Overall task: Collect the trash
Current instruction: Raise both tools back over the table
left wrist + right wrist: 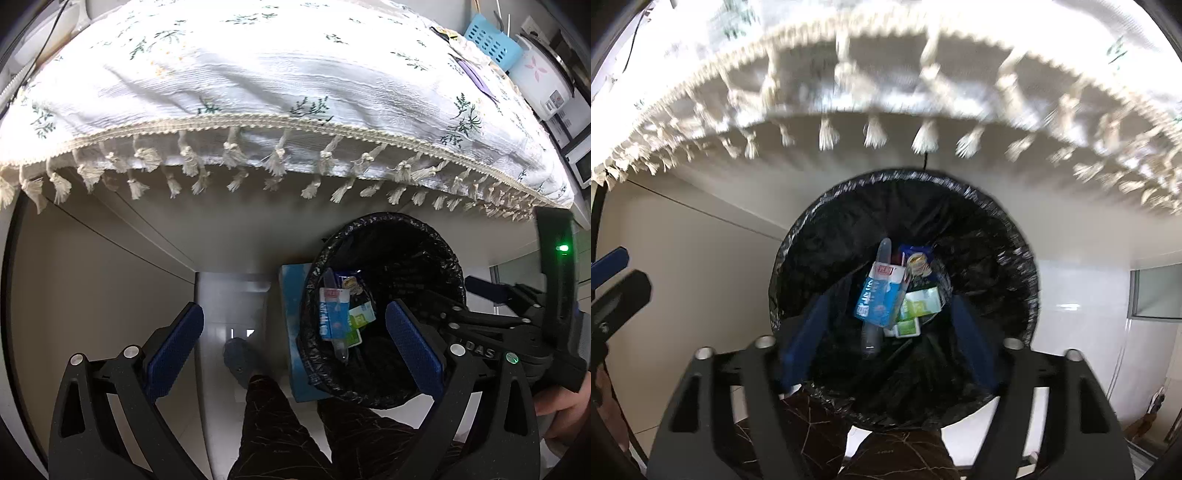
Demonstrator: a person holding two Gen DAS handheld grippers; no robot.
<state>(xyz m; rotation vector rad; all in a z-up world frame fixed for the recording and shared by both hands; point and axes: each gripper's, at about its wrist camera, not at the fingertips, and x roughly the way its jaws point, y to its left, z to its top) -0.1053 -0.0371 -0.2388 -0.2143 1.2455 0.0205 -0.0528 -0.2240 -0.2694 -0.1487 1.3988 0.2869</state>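
Note:
A round bin with a black liner (pixel 424 258) stands on the floor under the table edge. At its bottom lie a blue-and-white carton (pixel 334 314), green packets (pixel 364 315) and a clear plastic tube. My left gripper (pixel 293 343) is open and empty, left of and above the bin. In the right wrist view, my right gripper (pixel 888 343) hangs open straight over the bin (pixel 997 258), blue pads apart, nothing between them. Below it lie the carton (pixel 879 299), green packets (pixel 919 302) and a snack wrapper (pixel 918 262). The right gripper (pixel 487 291) shows beside the bin's right rim.
A table with a white floral tasselled cloth (pixel 280 85) overhangs the bin. A light blue box (pixel 291 332) stands against the bin's left side. The person's dark trouser leg (pixel 277 424) and shoe (pixel 240 358) are near it. A blue basket (pixel 487 38) and a rice cooker (pixel 543 74) sit at the table's far right.

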